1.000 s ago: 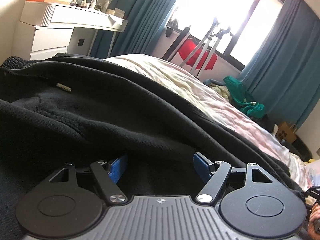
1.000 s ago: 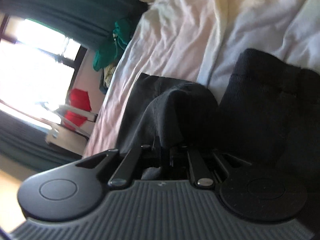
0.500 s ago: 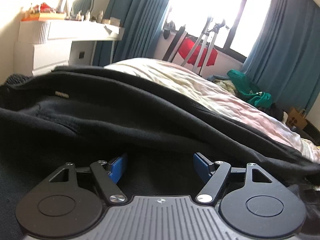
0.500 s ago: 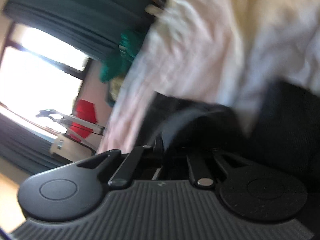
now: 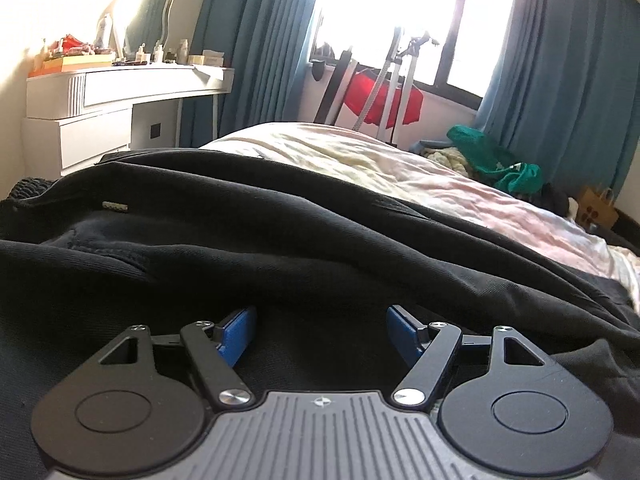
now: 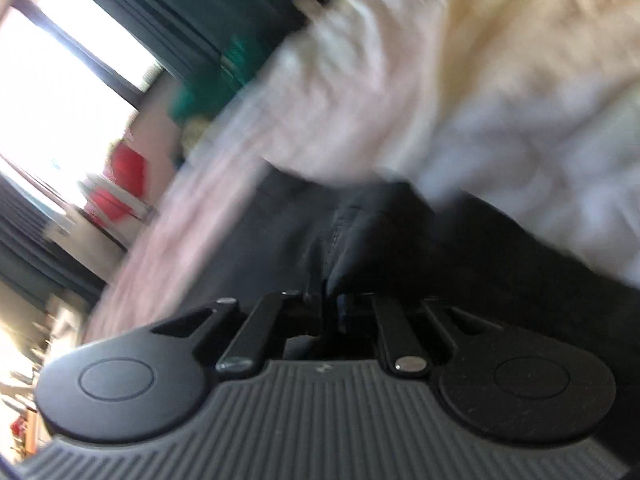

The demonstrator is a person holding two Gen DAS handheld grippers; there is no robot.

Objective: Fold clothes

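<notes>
Black garment spread over the bed. Left gripper fingers wide apart, cloth lying under and between, ungripped. Right gripper fingers opening slightly, a fold of the garment still pinched between.

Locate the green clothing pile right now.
Left wrist view, right side: the green clothing pile sits past the bed's far edge, below the teal curtain, right of the red item.

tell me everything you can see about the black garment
The black garment is a dark, finely ribbed fabric spread in loose folds over the bed, with a stitched seam and a small pale tag near one edge. The left gripper rests open on it. The right gripper pinches a raised fold, its jaws opening slightly.
</notes>
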